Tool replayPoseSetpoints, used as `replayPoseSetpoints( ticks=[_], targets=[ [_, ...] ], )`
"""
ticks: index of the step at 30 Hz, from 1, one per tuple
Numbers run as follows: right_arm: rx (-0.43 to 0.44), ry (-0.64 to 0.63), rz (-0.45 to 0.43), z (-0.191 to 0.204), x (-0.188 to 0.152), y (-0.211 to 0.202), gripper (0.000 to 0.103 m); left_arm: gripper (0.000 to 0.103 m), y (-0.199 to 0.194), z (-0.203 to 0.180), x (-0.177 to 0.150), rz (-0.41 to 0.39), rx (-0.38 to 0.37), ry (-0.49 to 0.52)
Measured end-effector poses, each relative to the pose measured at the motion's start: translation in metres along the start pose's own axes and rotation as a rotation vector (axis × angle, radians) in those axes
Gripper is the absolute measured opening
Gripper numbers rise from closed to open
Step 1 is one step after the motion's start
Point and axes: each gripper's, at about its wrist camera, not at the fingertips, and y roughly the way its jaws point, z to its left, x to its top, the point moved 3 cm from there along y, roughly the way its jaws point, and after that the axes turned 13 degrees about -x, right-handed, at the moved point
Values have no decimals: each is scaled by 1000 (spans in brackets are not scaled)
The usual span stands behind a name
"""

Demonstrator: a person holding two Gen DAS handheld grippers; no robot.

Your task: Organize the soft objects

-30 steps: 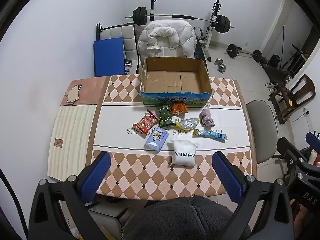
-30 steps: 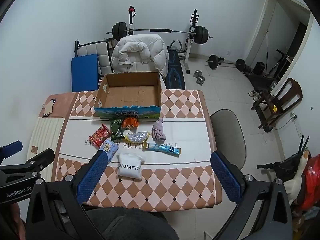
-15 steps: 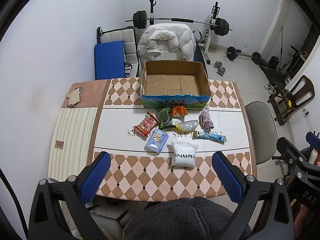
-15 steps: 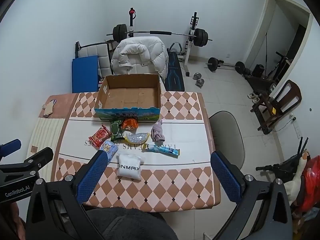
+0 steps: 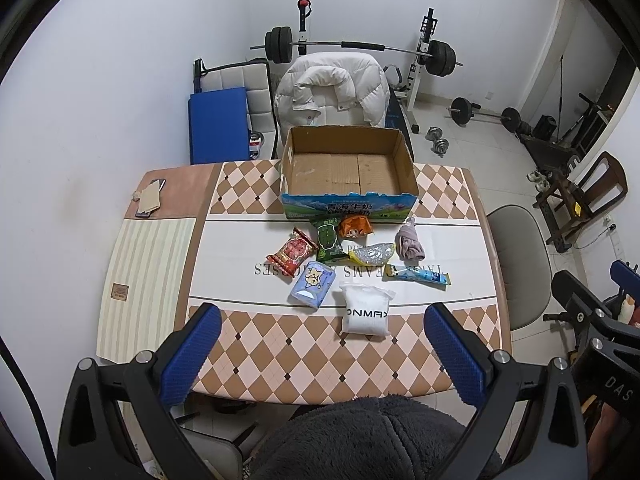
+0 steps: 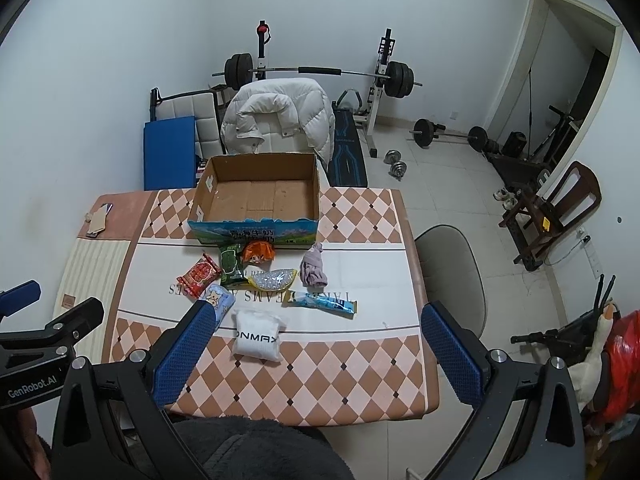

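An empty cardboard box [image 5: 347, 164] [image 6: 258, 194] stands at the table's far side. In front of it lie several soft items: a red snack pack [image 5: 292, 251], a green pack [image 5: 328, 239], an orange pack [image 5: 355, 227], a silver-yellow pouch [image 5: 373, 253], a mauve cloth bundle [image 5: 409, 240], a light blue pack [image 5: 313, 283], a long blue wrapper [image 5: 418, 275] and a white ONMAX bag [image 5: 366, 309] [image 6: 258, 338]. My left gripper [image 5: 322, 358] and right gripper [image 6: 316, 354] are both open and empty, held high over the table's near edge.
The table [image 5: 280, 344] has a checkered and white cloth. A phone and card [image 5: 149, 198] lie at its far left corner. A grey chair [image 5: 520, 264] stands at the right, a jacket-draped chair [image 5: 334, 92] behind the box. Gym weights fill the back of the room.
Both grippers have risen and pulled back a little, so the table looks slightly smaller and lower. Nothing on the table has moved.
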Motion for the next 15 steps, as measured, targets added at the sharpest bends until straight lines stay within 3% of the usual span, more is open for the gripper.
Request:
replayPoseSetpoints(
  ticks=[15],
  targets=[
    [-4,1,-13,2,-6,-1,103,103,-13,-11,-4,-22,3,5]
  ],
)
